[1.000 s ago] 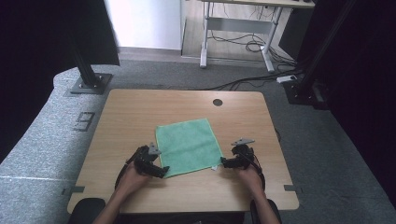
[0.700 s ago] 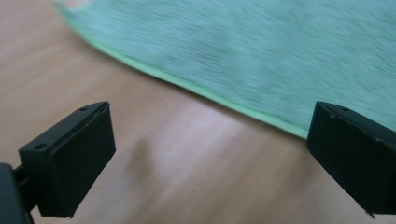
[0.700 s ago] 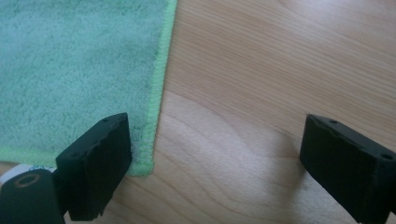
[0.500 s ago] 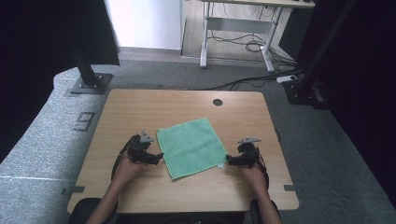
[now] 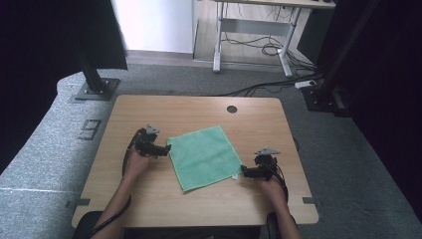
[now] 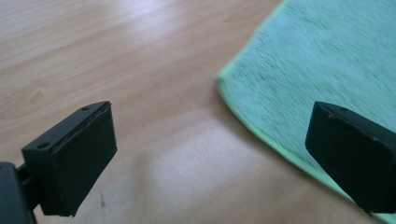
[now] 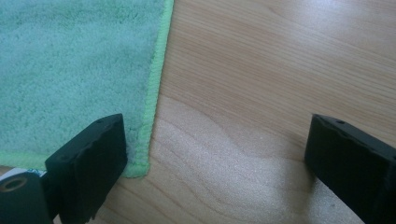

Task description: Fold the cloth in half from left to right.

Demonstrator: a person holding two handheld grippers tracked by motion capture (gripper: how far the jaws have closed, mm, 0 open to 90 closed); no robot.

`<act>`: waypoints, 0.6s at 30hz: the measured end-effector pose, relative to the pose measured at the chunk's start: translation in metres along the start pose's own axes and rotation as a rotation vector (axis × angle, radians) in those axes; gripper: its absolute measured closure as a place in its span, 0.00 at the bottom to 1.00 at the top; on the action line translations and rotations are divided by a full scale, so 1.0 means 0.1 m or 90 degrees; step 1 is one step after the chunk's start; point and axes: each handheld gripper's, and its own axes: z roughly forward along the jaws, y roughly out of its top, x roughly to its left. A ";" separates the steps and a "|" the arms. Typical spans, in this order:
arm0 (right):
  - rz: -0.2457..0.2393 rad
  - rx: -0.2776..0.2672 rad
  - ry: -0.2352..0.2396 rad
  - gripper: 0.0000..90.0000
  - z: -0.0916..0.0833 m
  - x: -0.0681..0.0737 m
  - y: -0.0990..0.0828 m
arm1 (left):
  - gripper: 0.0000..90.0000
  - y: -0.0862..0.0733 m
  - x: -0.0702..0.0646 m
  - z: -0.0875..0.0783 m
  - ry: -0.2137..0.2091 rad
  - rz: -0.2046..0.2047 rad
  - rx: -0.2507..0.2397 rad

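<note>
A green cloth [image 5: 204, 155] lies flat and a little askew on the middle of the wooden table [image 5: 149, 112]. My left gripper [image 5: 163, 148] stands open at the cloth's left corner. In the left gripper view that corner of the cloth [image 6: 299, 74] lies on the table between the wide-apart jaws of the left gripper [image 6: 210, 144]. My right gripper [image 5: 244, 172] stands open at the cloth's right near corner. In the right gripper view, the cloth [image 7: 74, 70] has its hemmed corner just beside the left jaw of the right gripper [image 7: 215, 158]. Neither gripper holds anything.
A round cable hole [image 5: 232, 108] sits near the table's far edge. Bare wood surrounds the cloth on all sides. Beyond the table are grey carpet, black stand bases [image 5: 94, 89] and another desk's legs [image 5: 249, 35] with cables.
The left gripper has moved away from me along the cloth's left edge to its far-left corner. The right gripper has shifted slightly outward and nearer. The cloth now lies a bit more turned.
</note>
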 end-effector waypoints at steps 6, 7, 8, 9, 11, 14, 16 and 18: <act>0.002 -0.006 0.001 0.05 0.00 0.00 -0.01 | 0.02 0.11 0.03 0.18 0.024 -0.035 0.010; 0.001 -0.007 0.001 0.05 0.01 0.00 -0.01 | 0.02 0.13 0.03 0.24 0.050 -0.037 0.022; 0.001 -0.007 0.001 0.05 0.01 0.00 -0.01 | 0.02 0.13 0.03 0.24 0.050 -0.037 0.022; 0.001 -0.007 0.001 0.05 0.01 0.00 -0.01 | 0.02 0.13 0.04 0.28 0.063 -0.039 0.028; 0.002 -0.007 0.001 0.05 0.01 0.00 -0.01 | 0.02 0.12 0.05 0.33 0.077 -0.044 0.039; 0.001 -0.007 0.001 0.05 0.01 0.00 -0.01 | 0.01 0.09 0.08 0.35 0.075 -0.054 0.043; 0.002 -0.007 0.001 0.05 0.01 0.00 -0.01 | 0.01 0.08 0.08 0.33 0.080 -0.044 0.043; 0.004 -0.007 -0.003 0.05 0.00 0.01 -0.01 | 0.01 0.05 0.08 0.29 0.084 -0.031 0.047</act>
